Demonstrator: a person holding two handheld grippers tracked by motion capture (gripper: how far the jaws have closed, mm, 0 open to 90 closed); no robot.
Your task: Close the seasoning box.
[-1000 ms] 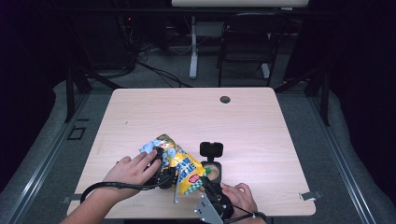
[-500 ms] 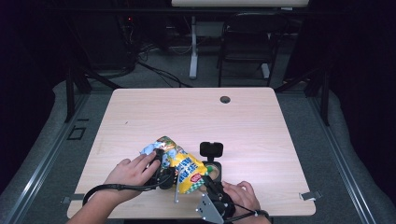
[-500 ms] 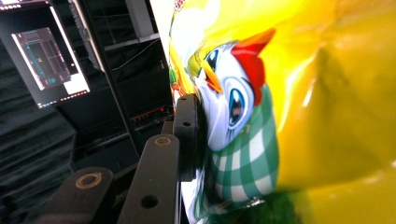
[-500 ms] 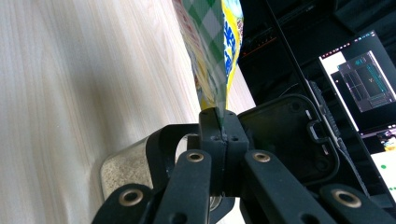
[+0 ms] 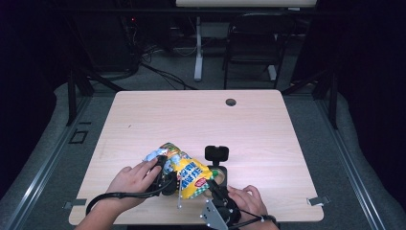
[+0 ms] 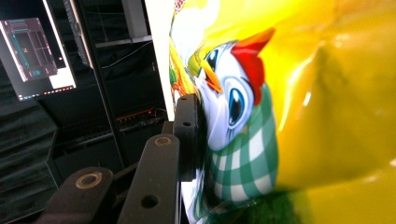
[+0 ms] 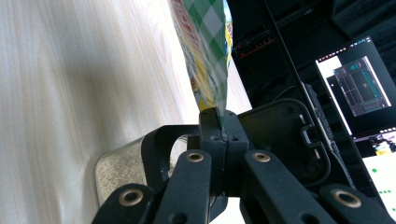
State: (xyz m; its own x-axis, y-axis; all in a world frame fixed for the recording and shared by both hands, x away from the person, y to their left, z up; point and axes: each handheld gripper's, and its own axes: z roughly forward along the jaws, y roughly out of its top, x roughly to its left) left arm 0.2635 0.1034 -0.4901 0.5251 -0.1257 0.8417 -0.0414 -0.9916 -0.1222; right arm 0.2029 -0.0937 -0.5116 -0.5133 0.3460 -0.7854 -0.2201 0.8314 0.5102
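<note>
High view: at the near edge of the wooden table [image 5: 268,124] two hands work together on one yellow snack bag [image 5: 191,176]. The left hand [image 5: 129,181] holds the left gripper [image 5: 165,173] against the bag's left side; the right hand [image 5: 249,201] holds the right gripper [image 5: 215,189] at the bag's lower right corner. The bag is lifted between them, tilted, its crumpled top toward the left.

In the right gripper view the two jaws are pressed together on the bag's sealed checked edge [image 7: 210,56], pinching it. In the left gripper view one jaw lies flat against the bag's printed face with the cartoon chicken [image 6: 233,116]; the other jaw is hidden behind the foil, so the clamp seems to be on the bag, though I cannot confirm it.

Just behind the bag sits one black container [image 5: 219,168] with its hinged lid [image 5: 216,153] standing up; the right gripper view shows pale grainy contents in a clear container [image 7: 119,172] beneath the jaws. Farther off, one round grommet hole [image 5: 231,102] marks the table's far side. Beyond, one chair [image 5: 251,43] and cables lie in shadow.
</note>
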